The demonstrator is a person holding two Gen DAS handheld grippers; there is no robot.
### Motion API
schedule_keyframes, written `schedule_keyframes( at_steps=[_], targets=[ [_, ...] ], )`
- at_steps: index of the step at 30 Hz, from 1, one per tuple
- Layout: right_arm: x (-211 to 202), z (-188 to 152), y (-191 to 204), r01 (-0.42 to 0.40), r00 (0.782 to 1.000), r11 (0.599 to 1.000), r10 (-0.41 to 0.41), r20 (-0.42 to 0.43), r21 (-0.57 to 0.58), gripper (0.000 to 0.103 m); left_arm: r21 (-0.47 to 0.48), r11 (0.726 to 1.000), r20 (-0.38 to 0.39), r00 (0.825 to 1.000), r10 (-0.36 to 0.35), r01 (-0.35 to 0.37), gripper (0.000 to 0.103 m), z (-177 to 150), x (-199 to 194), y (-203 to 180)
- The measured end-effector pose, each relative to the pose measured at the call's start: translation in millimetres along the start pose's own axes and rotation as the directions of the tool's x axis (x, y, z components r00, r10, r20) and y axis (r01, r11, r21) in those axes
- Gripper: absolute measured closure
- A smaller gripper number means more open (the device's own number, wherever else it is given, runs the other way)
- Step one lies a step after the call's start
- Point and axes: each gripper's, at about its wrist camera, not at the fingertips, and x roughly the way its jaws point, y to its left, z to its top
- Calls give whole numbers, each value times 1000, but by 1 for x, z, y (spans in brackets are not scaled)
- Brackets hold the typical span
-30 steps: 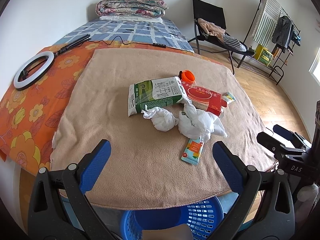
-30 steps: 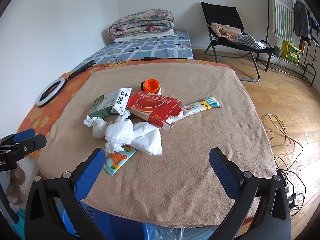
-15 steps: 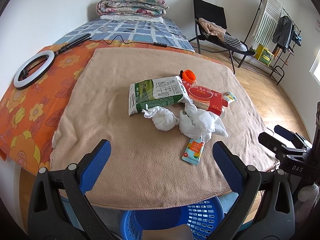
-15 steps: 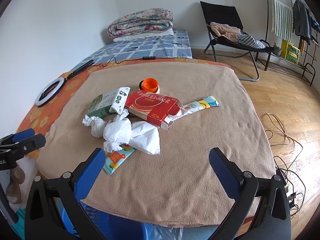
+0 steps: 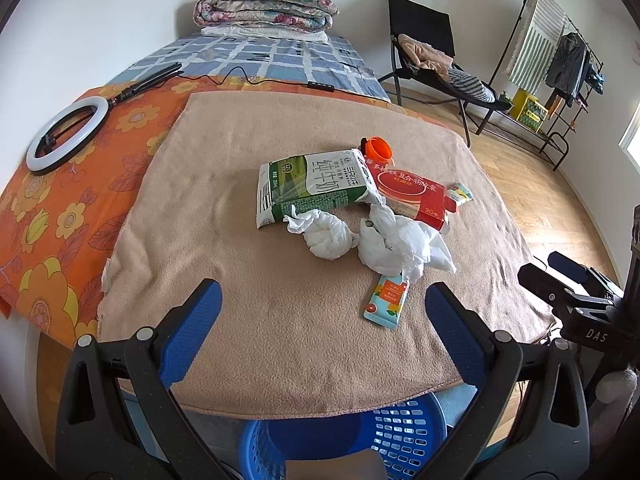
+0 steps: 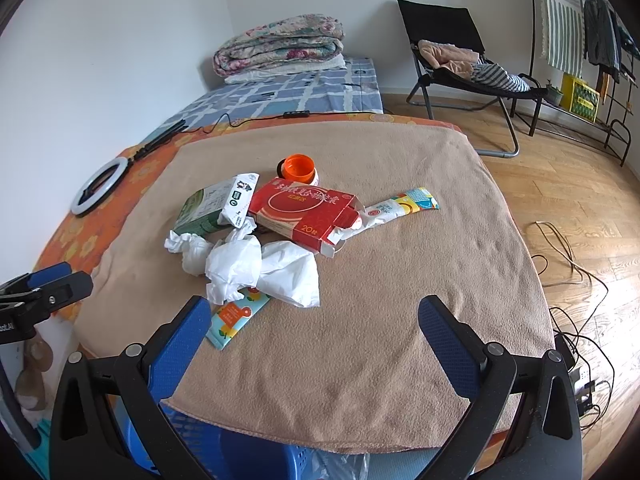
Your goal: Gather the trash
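Both my grippers are spread wide with nothing between the pads: left gripper, right gripper, both hovering over the near edge of the tan blanket. One blue basket sits below that edge, right under the left gripper. On the blanket I count seven trash items, all in one cluster near the middle. Nearest: one teal packet lying flat, its far end tucked under the tissues. Next, two crumpled tissues, a small wad on the left and a bigger wad touching it on the right. Behind them, one green milk carton on its side, and one red box with its end flap open, the carton's end overlapping the box. One pale wrapper pokes out from the box's right end. Farthest, one orange-lidded cup just behind the box. Off the blanket to the left, one ring light on the orange sheet.
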Motion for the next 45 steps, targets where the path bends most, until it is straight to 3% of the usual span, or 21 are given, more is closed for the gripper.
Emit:
schedule_keyframes(
  at_steps=[22, 31, 37, 45],
  targets=[
    [1, 0, -1, 24, 1000, 1000, -24, -3, 0, 1, -3, 1000, -7, 1000, 2, -2, 0, -5, 3, 2],
    [0, -1, 0, -11, 1000, 1000, 11, 1, -8, 1, 3, 1000, -19, 1000, 14, -14, 0, -11, 10, 6],
    [0, -4, 0, -76, 996, 997, 76, 35, -1, 1, -10, 999, -38, 999, 31, -31, 0, -6, 19, 7],
    [5, -4, 7, -87, 996, 996, 86, -12, -36, 1, -45, 999, -87, 996, 13, -17, 0, 8, 35, 15]
  ],
)
